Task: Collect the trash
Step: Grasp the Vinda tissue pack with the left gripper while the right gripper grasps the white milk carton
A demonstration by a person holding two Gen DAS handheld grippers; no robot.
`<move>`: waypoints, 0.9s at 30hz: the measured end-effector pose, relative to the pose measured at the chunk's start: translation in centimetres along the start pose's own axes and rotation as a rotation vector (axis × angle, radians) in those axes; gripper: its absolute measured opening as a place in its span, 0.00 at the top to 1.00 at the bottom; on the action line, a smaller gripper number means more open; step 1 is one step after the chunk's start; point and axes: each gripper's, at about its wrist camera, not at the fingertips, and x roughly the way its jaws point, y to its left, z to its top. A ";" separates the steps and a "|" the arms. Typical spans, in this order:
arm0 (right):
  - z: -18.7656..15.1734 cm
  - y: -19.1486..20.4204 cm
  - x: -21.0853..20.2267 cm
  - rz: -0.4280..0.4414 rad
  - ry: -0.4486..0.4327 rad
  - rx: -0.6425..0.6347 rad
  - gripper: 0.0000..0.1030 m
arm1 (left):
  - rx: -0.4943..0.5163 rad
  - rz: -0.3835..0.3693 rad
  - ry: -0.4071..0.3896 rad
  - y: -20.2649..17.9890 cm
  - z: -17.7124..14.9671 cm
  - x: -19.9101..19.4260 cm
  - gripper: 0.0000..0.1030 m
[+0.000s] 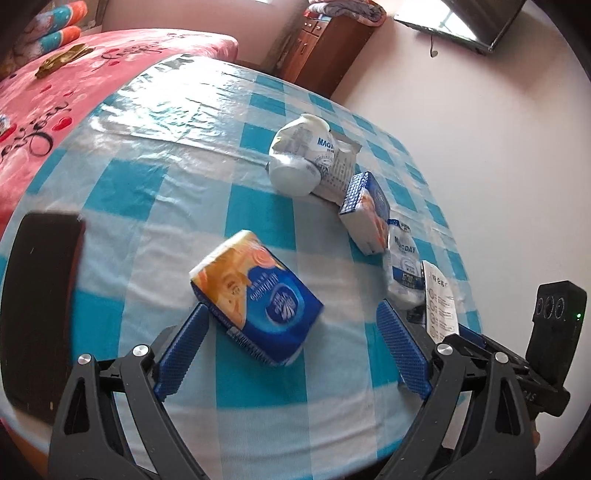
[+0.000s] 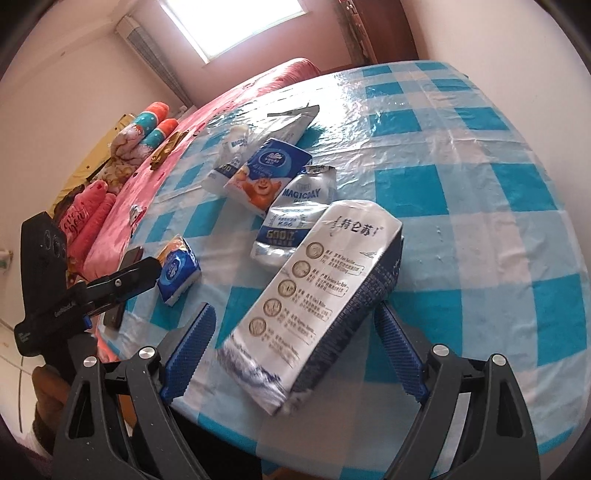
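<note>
Trash lies on a table with a blue-and-white checked cloth (image 1: 155,177). Nearest the left gripper (image 1: 291,325): a blue-orange tissue pack (image 1: 255,295), flat on the cloth near the table's near edge, between the blue pads; the left pad is at its corner, contact unclear, the right pad well clear. Jaws spread, nothing grasped.

Right gripper (image 2: 295,325): a white-and-navy milk carton (image 2: 317,291) lies on its side between the pads, its near end at the table's near edge. The right pad is close against the carton's dark side, the left pad apart from it. Jaws wide, released, no grip seen.

Beyond the carton, a crumpled MAGICDAY pouch (image 2: 295,225) touches its far end; next a second tissue pack (image 2: 266,173), another crushed white pouch (image 2: 229,158) and a flattened white carton (image 2: 291,122), all in a tight line running away. These crowd the far side of the carton.

Open cloth: the whole right half of the table in the right wrist view; broad bare area left of and behind the tissue pack in the left wrist view.

A dark phone-like slab (image 1: 40,314) sits at the table's left edge. Pink bed (image 1: 74,74) butts the table's far left side. Wooden cabinet (image 1: 325,48) and a wall TV (image 1: 465,22) behind.
</note>
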 end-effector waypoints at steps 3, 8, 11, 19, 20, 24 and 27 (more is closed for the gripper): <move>0.4 -0.2 0.7 -0.010 0.013 0.007 0.16 | 0.044 0.034 0.005 -0.7 0.7 1.1 0.10; 1.1 0.3 1.5 -0.062 0.004 -0.035 0.16 | 0.160 0.152 0.014 -2.4 1.2 2.6 0.10; 1.5 0.4 1.9 -0.093 -0.001 -0.059 0.16 | 0.195 0.208 0.009 -2.9 1.5 3.3 0.10; 1.8 0.8 2.7 -0.173 -0.007 -0.142 0.16 | 0.209 0.293 -0.033 -2.2 1.7 3.1 0.27; 1.8 0.9 2.8 -0.184 -0.008 -0.151 0.16 | 0.210 0.298 -0.036 -2.2 1.6 3.0 0.30; 1.7 0.6 2.9 -0.218 -0.024 -0.170 0.16 | 0.214 0.310 -0.055 -2.1 1.5 2.8 0.36; 1.8 0.4 2.9 -0.241 -0.026 -0.171 0.16 | 0.215 0.308 -0.064 -2.0 1.4 2.6 0.40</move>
